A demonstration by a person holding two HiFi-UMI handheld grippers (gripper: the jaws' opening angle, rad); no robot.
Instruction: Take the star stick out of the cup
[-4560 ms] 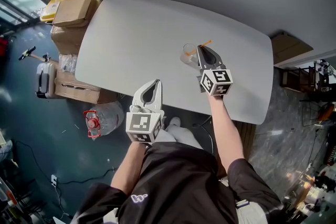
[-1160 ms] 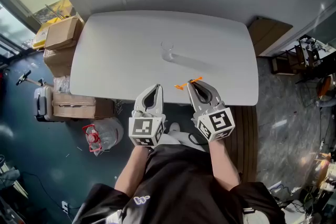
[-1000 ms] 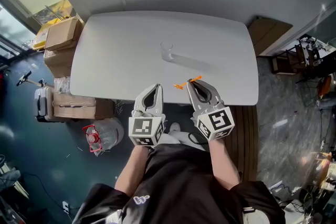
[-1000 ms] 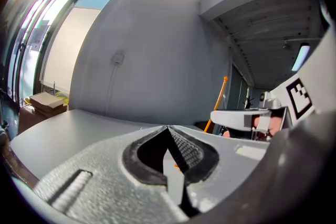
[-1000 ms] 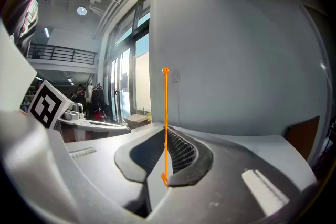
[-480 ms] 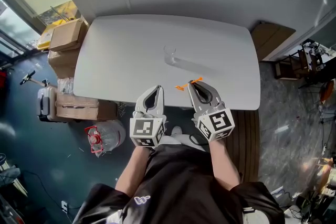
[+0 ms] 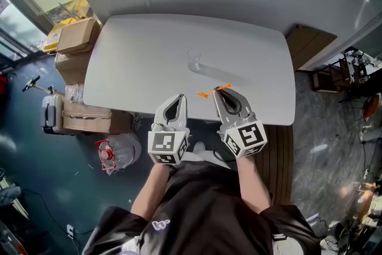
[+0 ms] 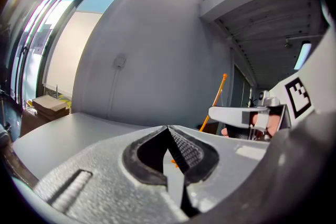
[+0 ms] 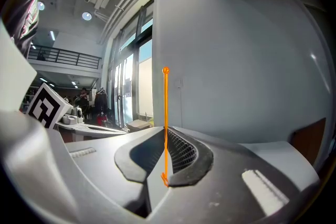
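Two claws closed: the right claw (image 7: 221, 92) pinching the star stick (image 9: 165, 113), seemingly upright; the left claw (image 7: 178, 96) empty.

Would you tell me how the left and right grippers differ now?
The right gripper is shut on the orange stick; the left gripper is shut on nothing. The right gripper slants inward; the left gripper points straight ahead. Both hover at the table's near edge.

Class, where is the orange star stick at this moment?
In the head view, the star stick is clamped in the right gripper over the table's near edge, right of the left gripper, out of the clear cup mid-table.
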